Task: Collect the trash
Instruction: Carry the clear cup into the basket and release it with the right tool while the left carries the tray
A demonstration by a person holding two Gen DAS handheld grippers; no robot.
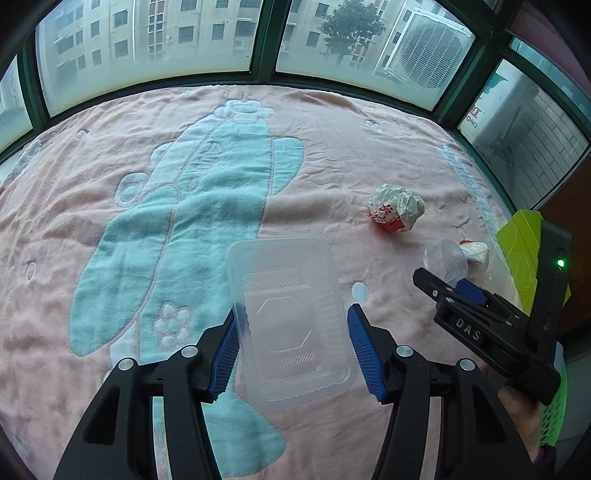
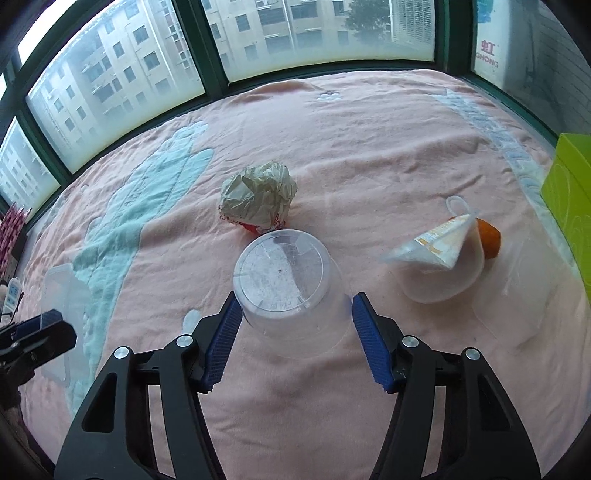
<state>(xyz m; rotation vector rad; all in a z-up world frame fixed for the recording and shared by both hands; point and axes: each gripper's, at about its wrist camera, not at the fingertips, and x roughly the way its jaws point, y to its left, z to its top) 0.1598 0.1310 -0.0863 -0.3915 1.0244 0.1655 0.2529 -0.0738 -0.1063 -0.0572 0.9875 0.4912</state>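
Note:
A clear plastic tray (image 1: 290,321) lies on the pink blanket between the fingers of my open left gripper (image 1: 291,332); its left edge touches the left pad. An upturned clear plastic cup (image 2: 286,284) sits between the fingers of my open right gripper (image 2: 293,325), close to both pads. A crumpled paper ball (image 2: 258,197) with red print lies just beyond the cup; it also shows in the left wrist view (image 1: 396,207). A clear bag (image 2: 443,258) with a white packet and an orange thing lies to the right. The right gripper (image 1: 448,288) shows in the left wrist view around the cup (image 1: 445,260).
The pink blanket (image 1: 332,155) with a blue figure covers the surface up to the windows (image 1: 258,33). A lime-green box (image 2: 570,192) stands at the right edge. A green mesh basket (image 1: 554,406) shows by the hand at lower right.

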